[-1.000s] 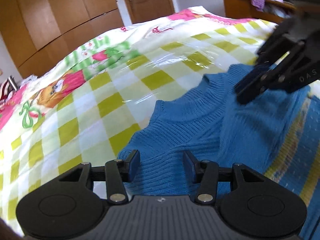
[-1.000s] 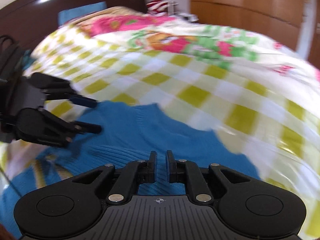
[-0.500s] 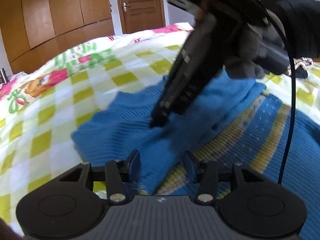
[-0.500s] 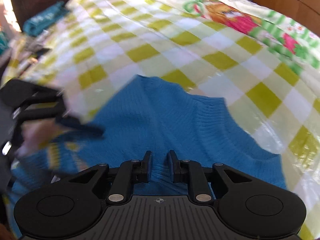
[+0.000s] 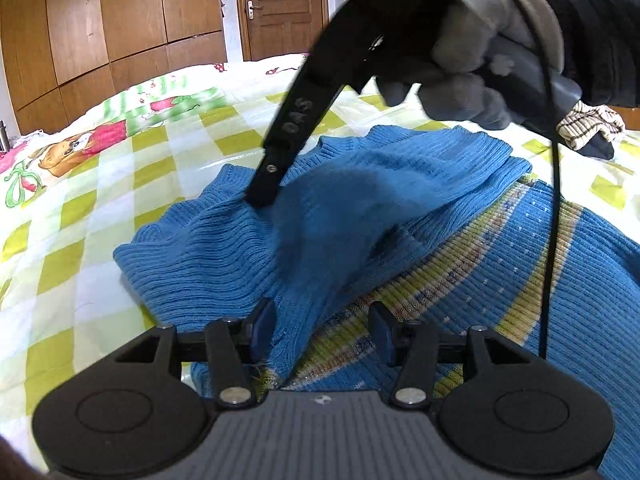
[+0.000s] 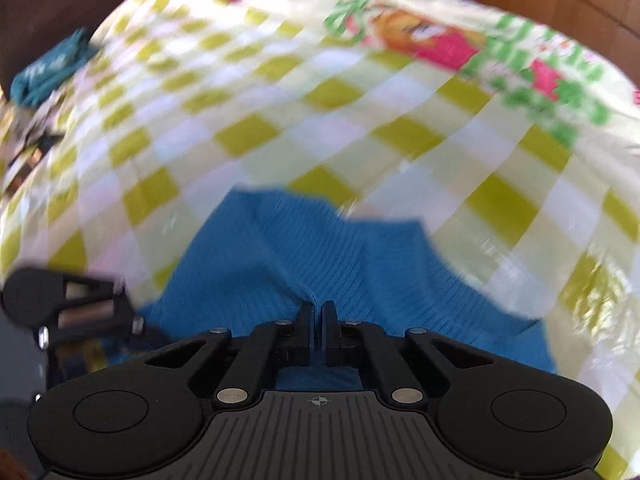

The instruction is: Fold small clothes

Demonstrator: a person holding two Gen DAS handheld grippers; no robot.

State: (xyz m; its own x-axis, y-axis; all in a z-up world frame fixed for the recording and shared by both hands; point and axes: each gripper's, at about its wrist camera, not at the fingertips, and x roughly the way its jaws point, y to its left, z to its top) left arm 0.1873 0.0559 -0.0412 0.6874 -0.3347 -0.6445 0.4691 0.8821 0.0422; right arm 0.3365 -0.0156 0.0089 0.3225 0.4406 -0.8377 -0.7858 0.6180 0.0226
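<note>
**Right gripper pinching the knit fold**

Right gripper [image 6: 318, 320] is clamping, its jaws having just closed, a ridge of the blue ribbed-knit sweater [image 5: 248, 248] lying on the checked yellow-and-white bedsheet [image 5: 80, 208]. Left gripper [image 5: 320, 334] is standing open astride the near hem; it should be closing before lifting, keeping both edges level.

Your blue sweater [image 5: 400, 208] lay on the bed, soft and ribbed, with yellow stripes and tiny dots across one part. One plain blue part was folded over the striped part and bunched up in wrinkles. A little fold of it was pinched up near the blue edge [image 6: 316, 264]
</note>
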